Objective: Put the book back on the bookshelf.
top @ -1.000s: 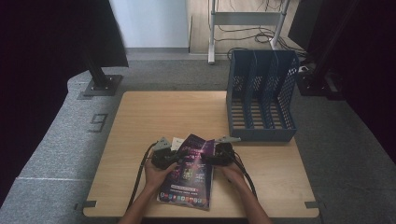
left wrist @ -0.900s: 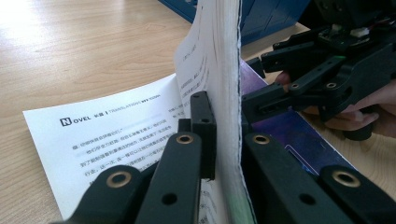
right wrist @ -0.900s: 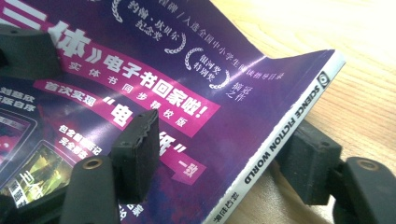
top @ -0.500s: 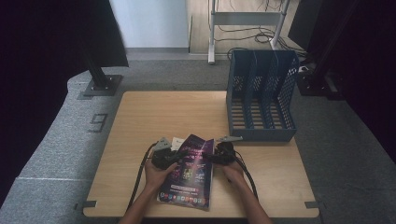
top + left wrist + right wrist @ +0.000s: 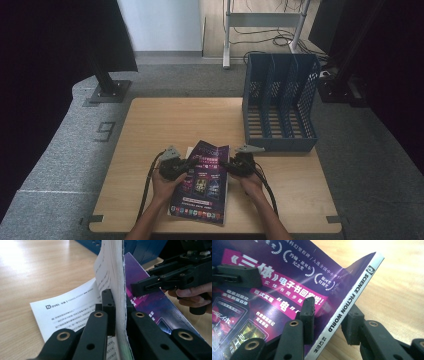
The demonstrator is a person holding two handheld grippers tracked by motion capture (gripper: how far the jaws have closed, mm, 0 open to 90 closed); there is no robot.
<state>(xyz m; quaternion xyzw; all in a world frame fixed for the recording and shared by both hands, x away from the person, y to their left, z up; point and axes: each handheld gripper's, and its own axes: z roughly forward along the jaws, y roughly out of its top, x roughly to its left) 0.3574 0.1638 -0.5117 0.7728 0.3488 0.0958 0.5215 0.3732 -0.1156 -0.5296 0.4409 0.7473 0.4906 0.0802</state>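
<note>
Lying on the near middle of the wooden table [image 5: 150, 130], the purple magazine [image 5: 202, 185] is engaged from both sides by the two handheld grippers. The left gripper [image 5: 189, 163] meets the magazine's left edge; in the left gripper view its jaws stand nearly together, clamped on a lifted bundle of pages [image 5: 113, 277] that rises upright between them, with one white printed page [image 5: 70, 312] still lying flat on the table to the left. The right gripper [image 5: 224, 164] meets the magazine's right edge, at the spine [image 5: 348, 307]; in the right gripper view its jaws are partly apart and straddle the spine, one jaw over the purple cover and the other beneath, on the table side. Whether those jaws press on the spine cannot be told, as a gap shows on the outer side. The spine reads "SCIENCE FICTION WORLD". Each hand [image 5: 167, 185] grips its tool from the near edge, with cables trailing back toward the person. A blue file rack [image 5: 280, 100] with upright dividers stands on the far right of the table, well apart from the magazine.
</note>
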